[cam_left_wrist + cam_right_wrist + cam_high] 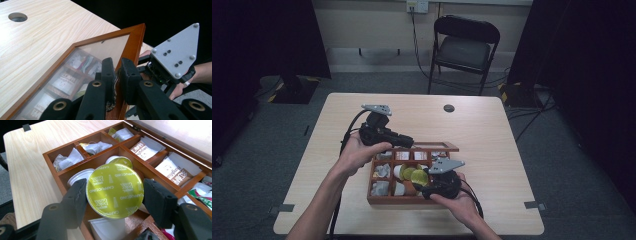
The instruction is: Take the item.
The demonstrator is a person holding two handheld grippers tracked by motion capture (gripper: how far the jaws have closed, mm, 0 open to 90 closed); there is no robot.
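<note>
Behind our pale wooden table we see one black folding chair against the wall, and one round cable hole in the tabletop. One wooden box with dividers sits near our edge of the table, its glass-paned lid raised.

We hold two grippers. The left gripper has its jaws nearly together, pinched on the front edge of the lid's frame and holding it up. The right gripper has its jaws spread to either side of one coffee capsule, touching its rim on both sides and holding it just above the box's middle row.

That capsule shows a round, shiny yellow-green foil top printed with "Dolce Gusto" and "Cappuccino" in white. Below it in the same compartment lie at least two more capsules: one with a matching green top and one white one. In the right gripper view we count three compartments along the far side holding white tea bags, and two holding brown-and-white sachets. More packets lie at the right edge, too cropped for us to count.
</note>
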